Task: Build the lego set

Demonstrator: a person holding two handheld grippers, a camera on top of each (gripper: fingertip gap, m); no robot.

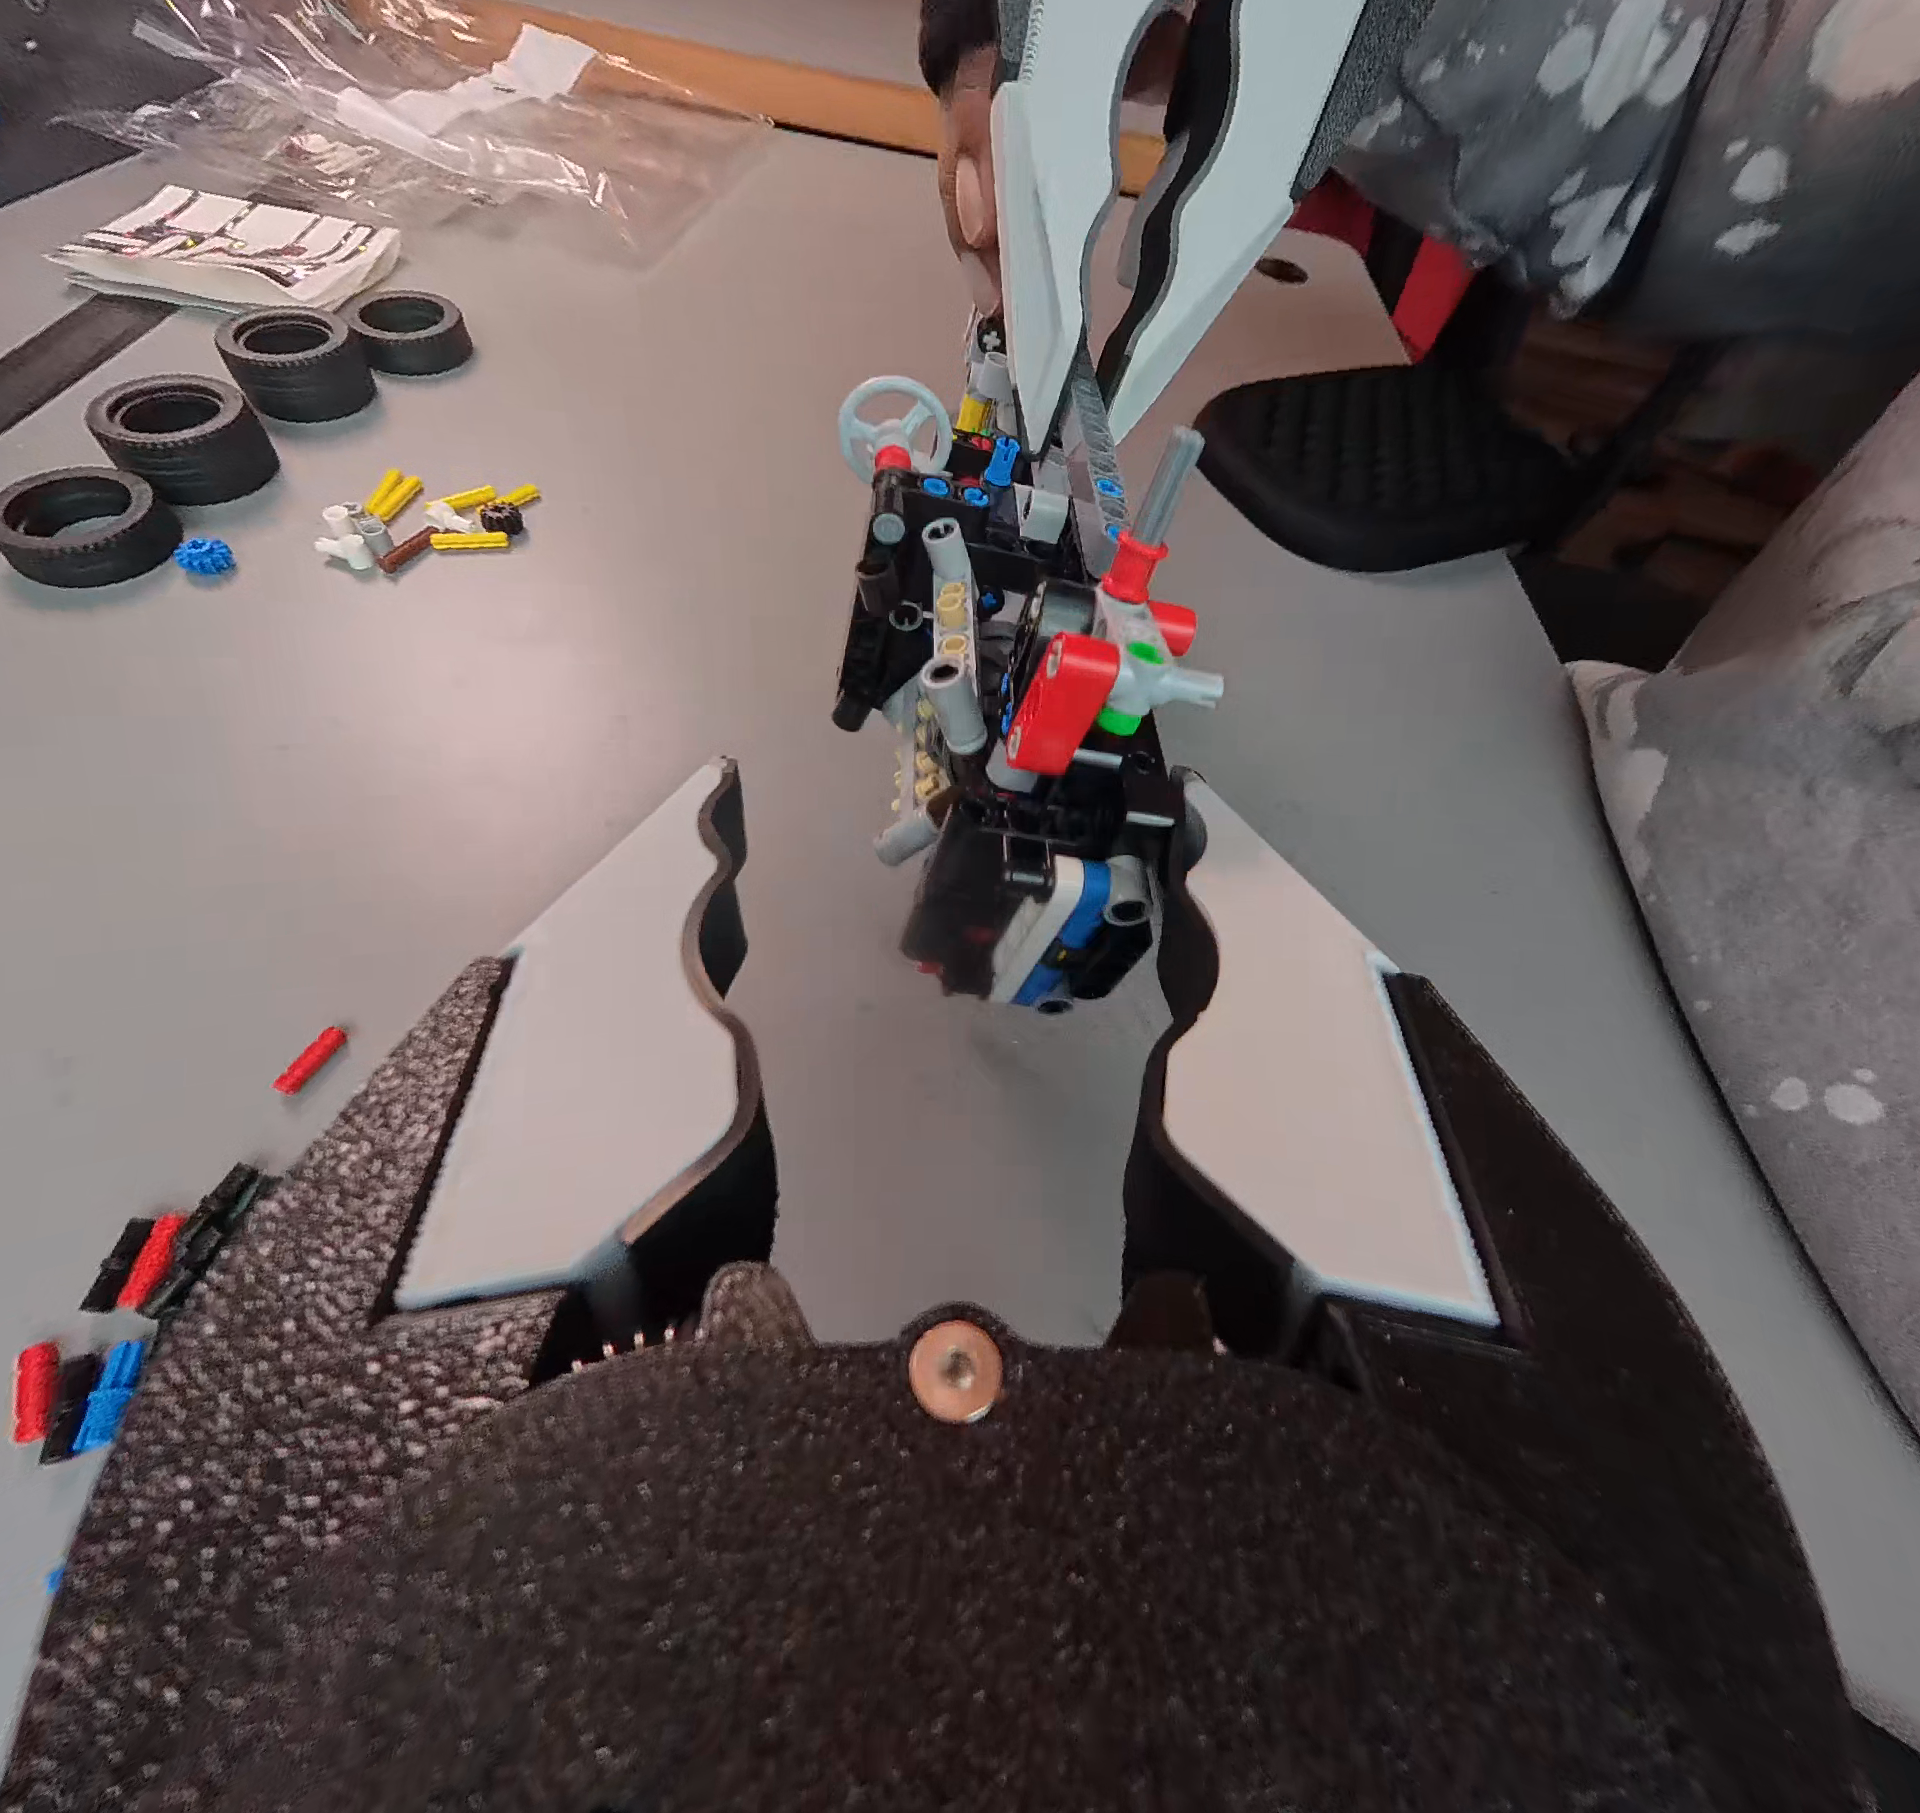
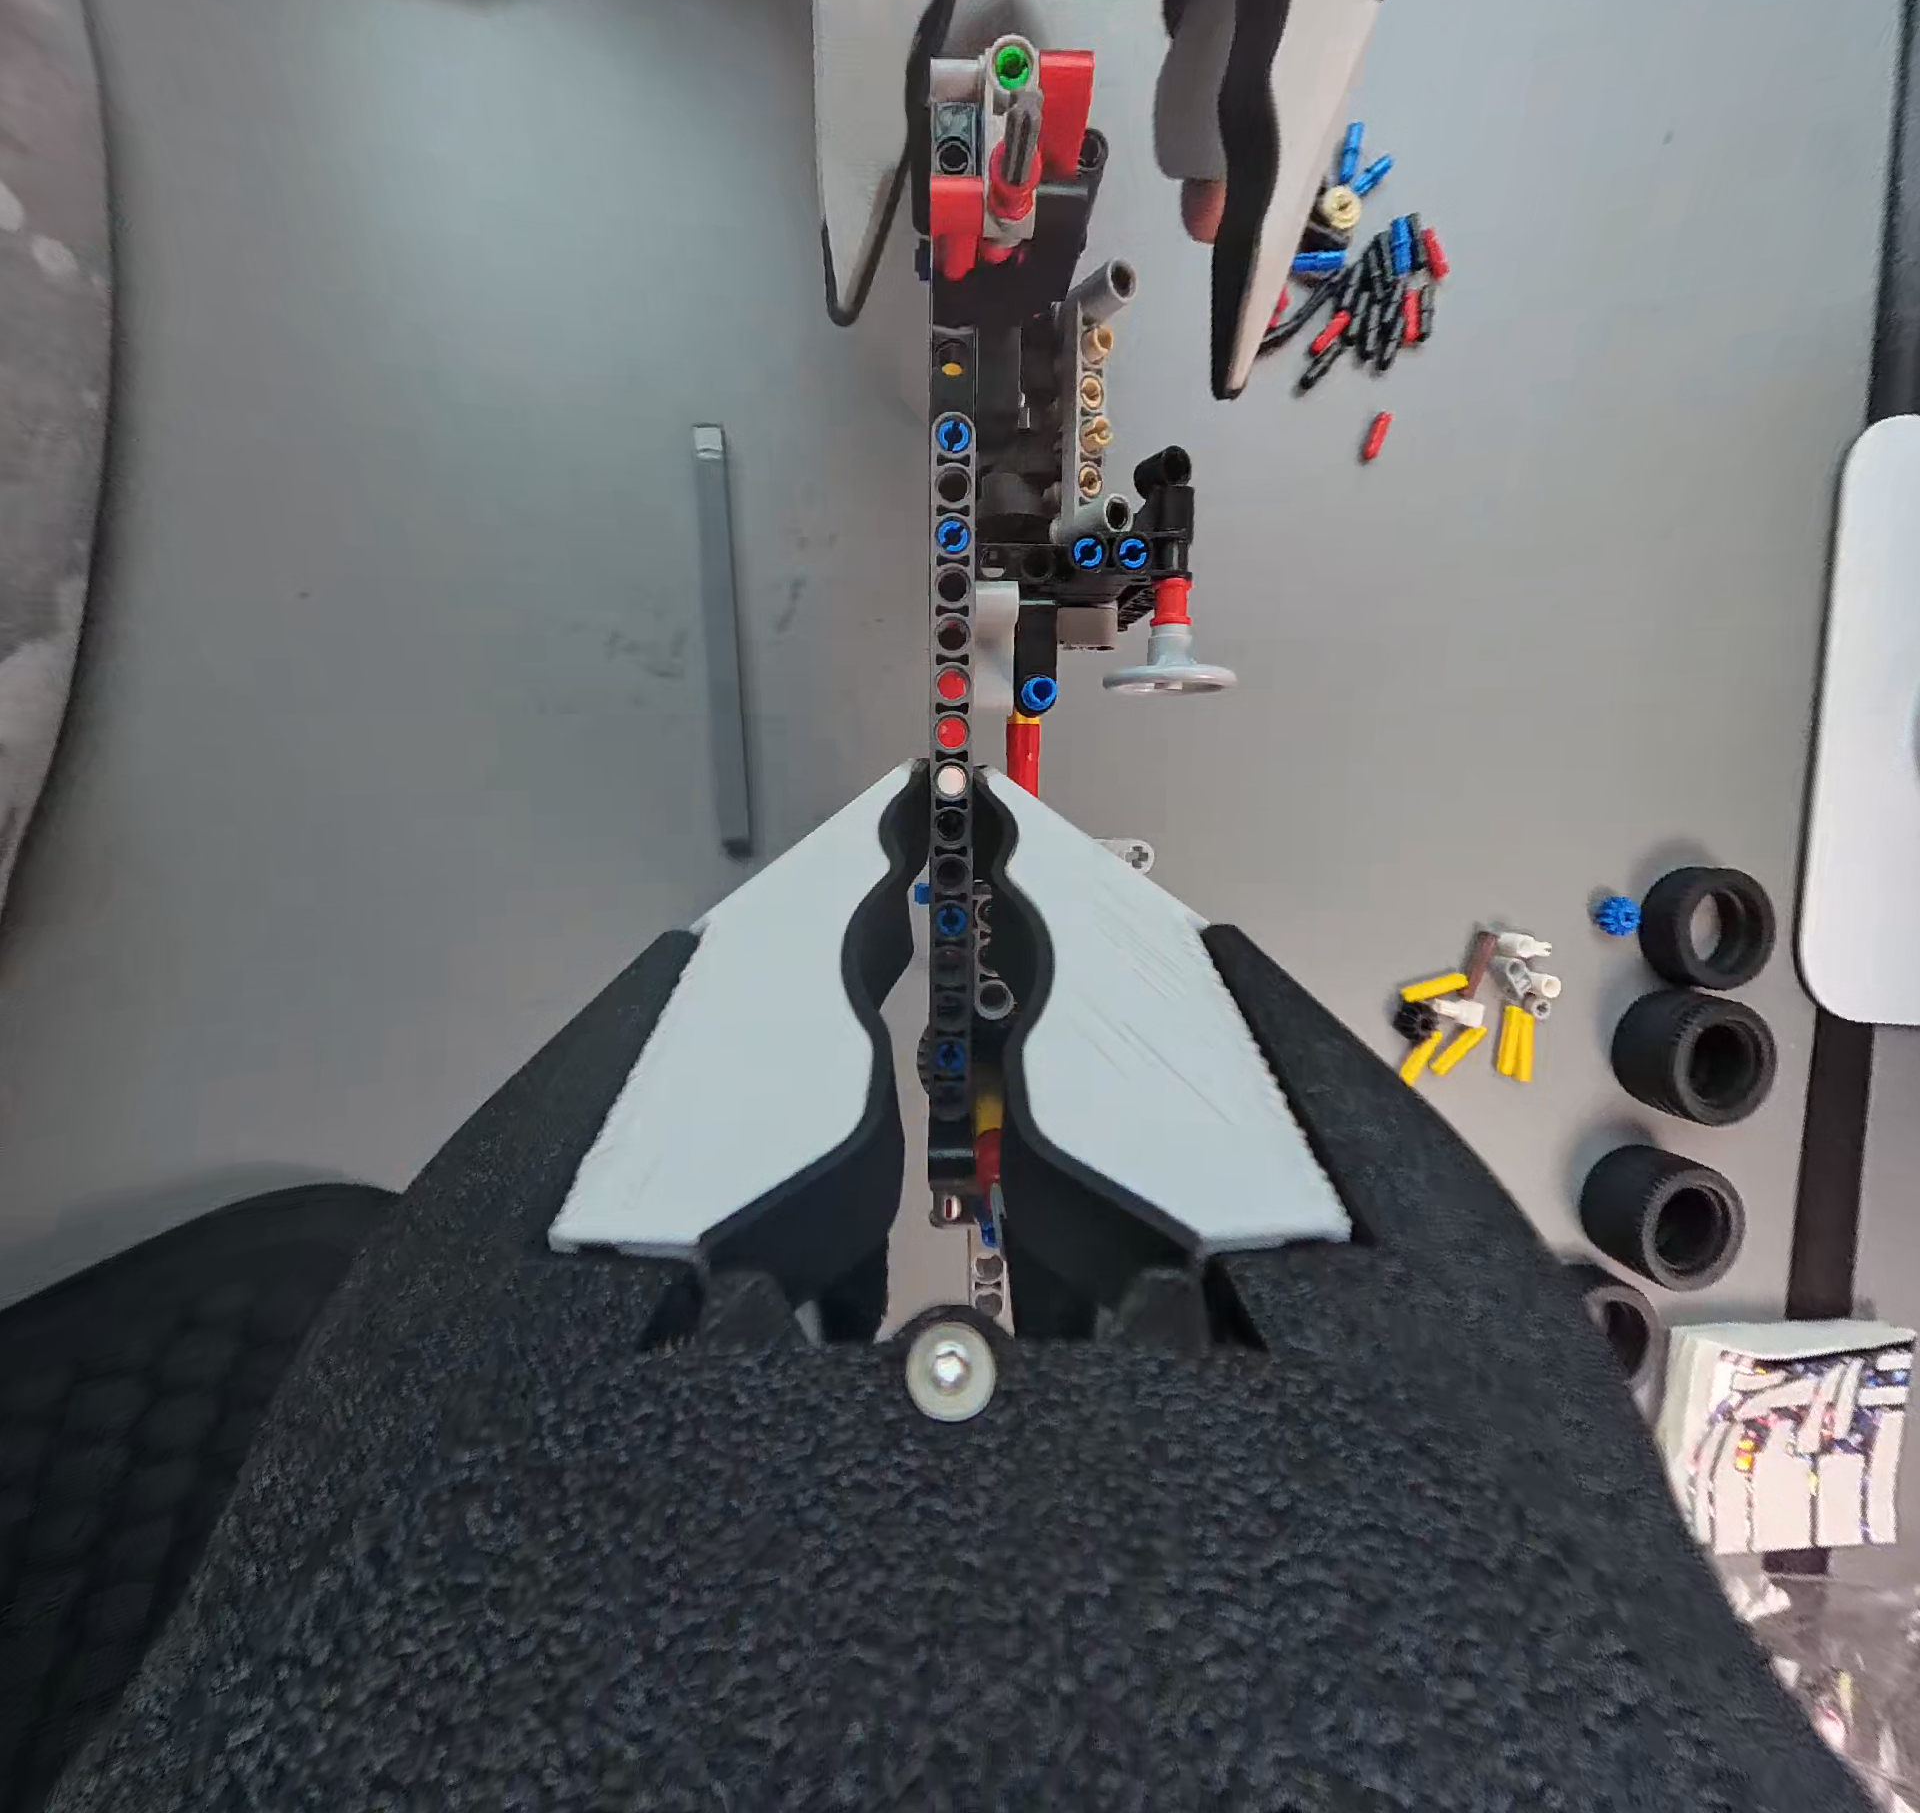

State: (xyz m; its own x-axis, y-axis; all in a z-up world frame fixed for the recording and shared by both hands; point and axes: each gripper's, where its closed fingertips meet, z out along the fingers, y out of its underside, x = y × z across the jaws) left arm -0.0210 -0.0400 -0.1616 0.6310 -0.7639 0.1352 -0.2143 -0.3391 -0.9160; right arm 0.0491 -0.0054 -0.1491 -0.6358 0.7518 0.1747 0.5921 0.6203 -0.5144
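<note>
The half-built car frame (image 2: 951,558) hangs above the table (image 1: 520,745), its long black beam pinched between the closed fingers of the right gripper (image 2: 951,787), probably so its far end faces the other tool. There the left gripper (image 1: 956,797) is spread wide, one finger touching the frame's end. Loose pins (image 2: 1361,288) and tyres (image 2: 1694,1057) lie right of the right fingers. No box or tray shows.

Black textured gripper bodies, pale grey wavy-edged fingers (image 1: 613,1036), silver screw (image 1: 956,1370).
</note>
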